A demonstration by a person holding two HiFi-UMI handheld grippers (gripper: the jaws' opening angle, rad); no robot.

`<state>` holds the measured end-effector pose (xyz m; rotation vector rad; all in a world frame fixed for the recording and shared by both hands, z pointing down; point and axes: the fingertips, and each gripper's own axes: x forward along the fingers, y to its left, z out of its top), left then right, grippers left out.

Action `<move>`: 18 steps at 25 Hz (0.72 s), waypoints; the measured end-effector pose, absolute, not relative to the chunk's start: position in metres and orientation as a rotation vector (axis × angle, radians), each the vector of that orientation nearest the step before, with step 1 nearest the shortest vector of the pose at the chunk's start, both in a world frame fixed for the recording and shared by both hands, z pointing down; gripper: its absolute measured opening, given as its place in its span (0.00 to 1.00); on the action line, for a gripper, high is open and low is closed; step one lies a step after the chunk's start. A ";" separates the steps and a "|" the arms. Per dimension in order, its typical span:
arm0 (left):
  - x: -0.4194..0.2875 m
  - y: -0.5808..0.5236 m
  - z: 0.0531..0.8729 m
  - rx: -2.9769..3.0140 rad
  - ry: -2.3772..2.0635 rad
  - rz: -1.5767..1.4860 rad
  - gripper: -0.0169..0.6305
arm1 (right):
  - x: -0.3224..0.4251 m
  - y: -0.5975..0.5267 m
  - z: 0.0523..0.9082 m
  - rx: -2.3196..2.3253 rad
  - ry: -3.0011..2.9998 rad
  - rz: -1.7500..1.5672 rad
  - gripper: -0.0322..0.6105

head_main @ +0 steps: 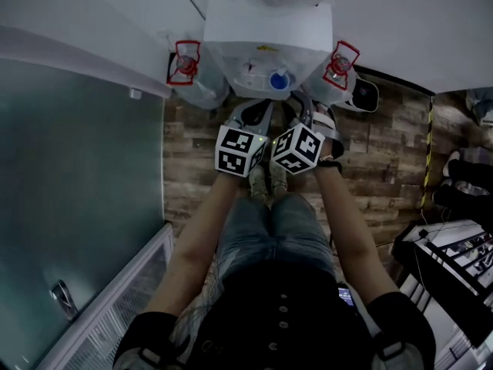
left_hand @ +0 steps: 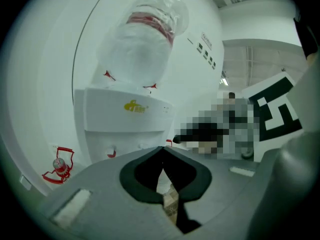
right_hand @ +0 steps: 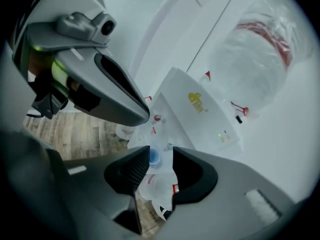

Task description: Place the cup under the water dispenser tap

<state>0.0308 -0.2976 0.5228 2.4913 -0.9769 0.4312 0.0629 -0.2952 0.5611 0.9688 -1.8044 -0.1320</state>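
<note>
A white water dispenser (head_main: 266,29) with a clear bottle on top stands against the wall straight ahead. A small blue-and-white round cup (head_main: 278,79) sits in its tap recess; in the right gripper view the cup (right_hand: 154,157) shows just beyond the jaws. My right gripper (right_hand: 161,156) is open with a narrow gap and nothing in it; in the head view it (head_main: 305,108) hangs just short of the recess. My left gripper (left_hand: 161,152) is shut on nothing, with its tips touching, and it (head_main: 257,109) hovers beside the right one. Red taps (right_hand: 157,118) show on the dispenser front.
Red-framed stands (head_main: 185,62) (head_main: 341,64) flank the dispenser base. A frosted glass wall (head_main: 77,176) runs along the left. Wood-pattern floor (head_main: 385,160) lies underfoot, with equipment (head_main: 454,253) at the lower right. My own legs and shoes (head_main: 268,179) are below the grippers.
</note>
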 end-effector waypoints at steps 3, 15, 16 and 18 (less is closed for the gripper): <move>0.030 -0.294 0.499 2.509 -0.986 0.393 0.03 | 0.063 -0.292 0.534 1.045 -1.850 -0.084 0.27; 0.021 -0.279 0.425 2.602 -0.963 0.289 0.03 | 0.057 -0.273 0.465 1.176 -2.055 0.201 0.25; 0.021 -0.279 0.421 2.606 -0.962 0.284 0.03 | 0.056 -0.271 0.460 1.182 -2.078 0.235 0.24; 0.020 -0.278 0.413 2.616 -0.965 0.275 0.03 | 0.056 -0.268 0.448 1.203 -2.126 0.287 0.23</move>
